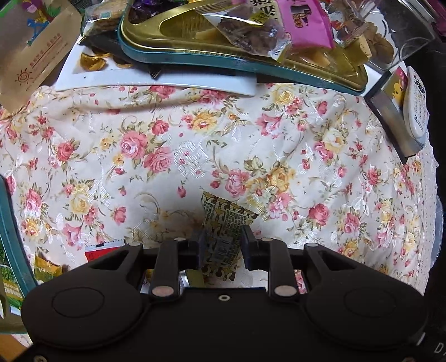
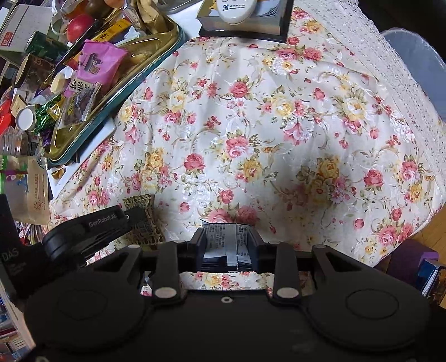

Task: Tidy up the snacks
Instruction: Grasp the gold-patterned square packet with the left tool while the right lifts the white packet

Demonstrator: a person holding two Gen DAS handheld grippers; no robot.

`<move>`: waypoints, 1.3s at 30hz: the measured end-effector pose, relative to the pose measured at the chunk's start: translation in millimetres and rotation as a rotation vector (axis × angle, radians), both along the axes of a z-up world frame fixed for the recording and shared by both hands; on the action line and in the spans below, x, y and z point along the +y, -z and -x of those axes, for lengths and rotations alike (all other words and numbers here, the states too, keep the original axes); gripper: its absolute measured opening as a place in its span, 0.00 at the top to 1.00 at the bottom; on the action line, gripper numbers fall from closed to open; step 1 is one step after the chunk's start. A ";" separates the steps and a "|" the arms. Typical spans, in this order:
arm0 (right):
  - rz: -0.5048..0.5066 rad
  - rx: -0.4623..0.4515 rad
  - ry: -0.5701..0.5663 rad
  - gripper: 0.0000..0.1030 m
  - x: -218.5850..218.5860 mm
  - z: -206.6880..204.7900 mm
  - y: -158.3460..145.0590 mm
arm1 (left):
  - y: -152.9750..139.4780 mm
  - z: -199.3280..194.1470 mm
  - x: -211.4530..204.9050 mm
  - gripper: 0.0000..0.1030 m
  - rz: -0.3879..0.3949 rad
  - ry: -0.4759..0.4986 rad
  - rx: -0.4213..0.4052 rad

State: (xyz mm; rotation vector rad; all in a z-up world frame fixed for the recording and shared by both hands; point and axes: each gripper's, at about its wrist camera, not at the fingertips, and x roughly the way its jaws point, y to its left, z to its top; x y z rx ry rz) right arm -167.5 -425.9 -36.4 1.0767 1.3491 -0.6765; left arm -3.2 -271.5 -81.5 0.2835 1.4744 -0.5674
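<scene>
Across the middle of both views the floral cloth [image 1: 223, 144] lies bare and wide, giving open room; its lace edge [image 2: 370, 47] runs down the upper right of the right view, with wooden floor past the lower right corner. Clutter crowds the top of the left view and the upper left of the right view.

Both grippers point steeply down at the cloth. At the lower centre of the left view, the left gripper [image 1: 221, 245] stands over a gold packet [image 1: 225, 220] lying flat; its fingers sit either side of the packet, but I cannot tell whether the pads press it. At the lower centre of the right view, the right gripper [image 2: 227, 245] is clenched on a dark packet [image 2: 227, 242] with white print.

A gold tray [image 1: 195, 53] with a teal rim sits at the top of the left view, resting on a white board [image 1: 156, 80]. It holds a pink packet [image 1: 303, 22], a clear bag of brown snacks [image 1: 251, 33] and yellow pieces
</scene>
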 end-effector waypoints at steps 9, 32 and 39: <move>-0.003 0.008 0.004 0.67 0.3 0.7 0.4 | -0.2 3.6 -4.2 0.67 0.017 0.032 -0.007; -0.017 0.065 -0.021 0.65 3.3 -4.5 29.5 | 1.0 12.9 -14.2 0.60 -0.013 0.051 0.001; -0.033 0.113 0.007 0.61 2.4 -0.7 43.9 | -44.1 4.8 1.5 0.60 -0.001 0.053 -0.071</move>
